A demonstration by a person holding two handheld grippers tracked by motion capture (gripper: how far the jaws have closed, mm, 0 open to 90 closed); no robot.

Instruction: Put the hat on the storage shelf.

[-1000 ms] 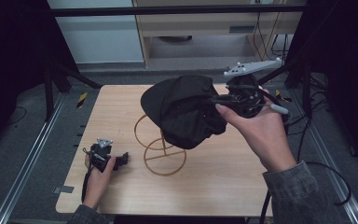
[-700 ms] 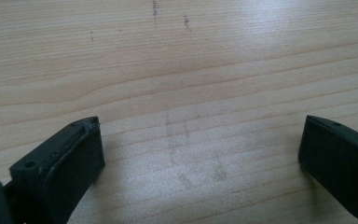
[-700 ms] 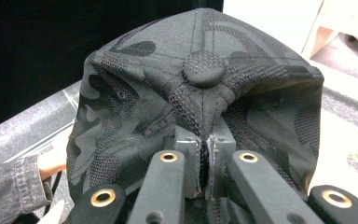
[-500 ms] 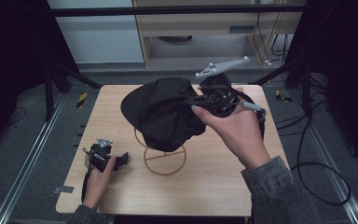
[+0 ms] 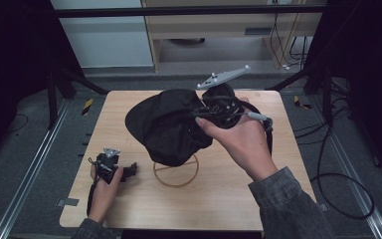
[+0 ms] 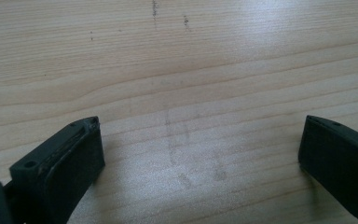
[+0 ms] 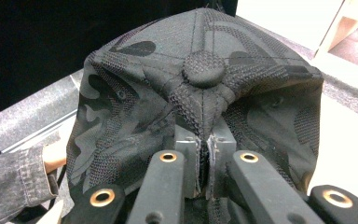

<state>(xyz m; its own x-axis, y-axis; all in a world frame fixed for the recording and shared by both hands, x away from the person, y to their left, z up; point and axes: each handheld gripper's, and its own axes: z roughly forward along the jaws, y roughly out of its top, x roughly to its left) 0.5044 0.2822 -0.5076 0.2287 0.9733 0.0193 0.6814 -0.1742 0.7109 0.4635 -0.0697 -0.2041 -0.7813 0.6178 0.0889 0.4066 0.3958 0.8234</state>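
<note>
The black cap (image 5: pixel 166 127) hangs in mid-air at the centre of the high view, above the round wire stand (image 5: pixel 175 172) on the bench (image 5: pixel 229 199) — soft fabric, light by the look of it, sagging and folding under its own weight, so it will drape rather than hold a shape. The right tool (image 7: pixel 204 161) has its jaws pressed together on a pinch of cloth just below the crown button (image 7: pixel 203 68), seen in the right gripper view; that stitched crown looks like the firmest place to hold, though a thin fold could slip if tugged. The right hand (image 5: pixel 241 139) reaches in from the lower right, forearm angled up and left, the tool tipped toward the cap. At the lower left of the high view the left tool (image 5: pixel 110 167) rests low on the bench in the left hand (image 5: pixel 102 191) — its jaws spread wide over bare wood, holding nothing.
</note>
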